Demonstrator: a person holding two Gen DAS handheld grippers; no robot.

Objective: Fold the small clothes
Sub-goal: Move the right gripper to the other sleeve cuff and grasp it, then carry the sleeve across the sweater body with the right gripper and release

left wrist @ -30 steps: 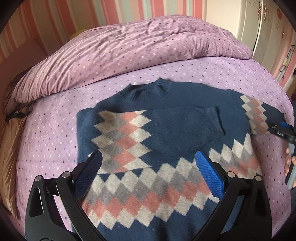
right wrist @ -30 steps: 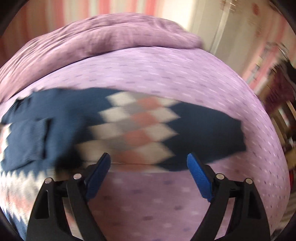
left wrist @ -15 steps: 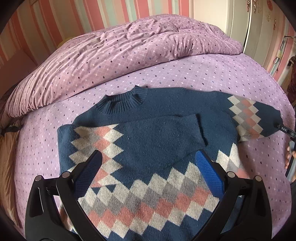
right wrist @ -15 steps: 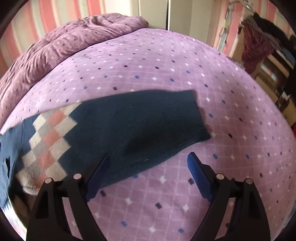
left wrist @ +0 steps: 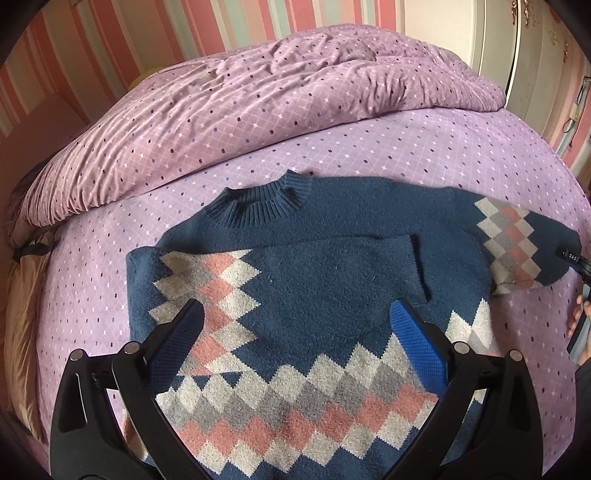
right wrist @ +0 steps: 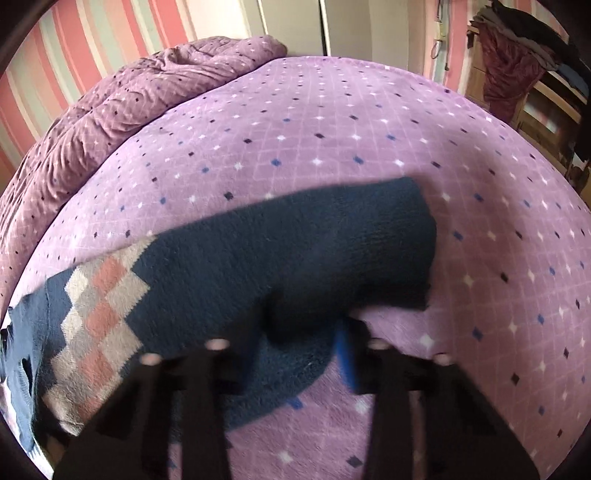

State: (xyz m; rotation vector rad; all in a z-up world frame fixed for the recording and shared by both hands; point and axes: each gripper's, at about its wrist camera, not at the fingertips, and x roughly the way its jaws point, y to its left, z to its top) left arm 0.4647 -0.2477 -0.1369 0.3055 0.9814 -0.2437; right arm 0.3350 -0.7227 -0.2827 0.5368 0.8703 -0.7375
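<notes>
My left gripper [left wrist: 295,332] hovered spread over the sweater [left wrist: 317,280]; my right gripper [right wrist: 291,350] straddled its sleeve [right wrist: 295,251], grip unclear through blur.

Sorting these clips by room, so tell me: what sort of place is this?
Most likely a bedroom: the sweater lies on a bed sheet with a rumpled duvet behind, striped wallpaper and a cupboard beyond.

Bed [left wrist: 424,147] with purple dotted sheet; crumpled matching duvet [left wrist: 258,96]; pink striped wall [left wrist: 236,26]; white wardrobe [left wrist: 517,44]; wooden shelf [right wrist: 546,107].
</notes>
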